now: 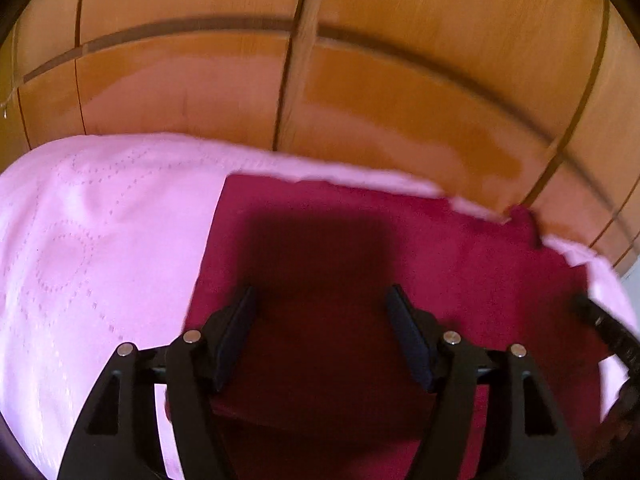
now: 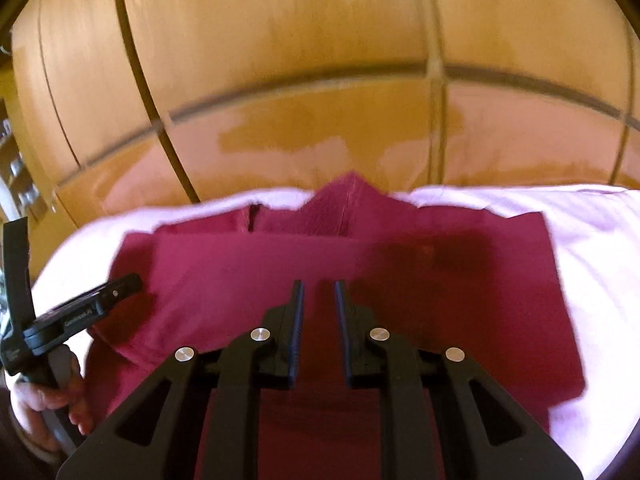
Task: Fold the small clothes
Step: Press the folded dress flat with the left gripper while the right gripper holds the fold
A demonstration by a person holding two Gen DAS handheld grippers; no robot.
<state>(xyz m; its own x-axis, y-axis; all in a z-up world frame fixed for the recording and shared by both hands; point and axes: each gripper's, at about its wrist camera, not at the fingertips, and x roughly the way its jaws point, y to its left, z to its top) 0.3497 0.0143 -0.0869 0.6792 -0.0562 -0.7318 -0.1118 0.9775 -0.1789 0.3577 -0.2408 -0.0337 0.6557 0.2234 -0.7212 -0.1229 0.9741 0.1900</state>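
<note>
Wooden wardrobe doors (image 2: 300, 40) stood behind the pink bedspread (image 1: 80, 240). Maroon garment (image 2: 460, 312) lay flat, long axis left-right, under both tools. Left hand-held gripper (image 1: 320, 300) gaped wide, empty; right hand-held gripper (image 2: 319, 286) was narrowly parted, empty, nearer the centre.

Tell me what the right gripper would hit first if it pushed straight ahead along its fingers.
Most likely the dark red folded garment on the pink quilted cover: the right gripper, narrowly open and empty, points down over it. Height above the cloth is unclear.
</note>
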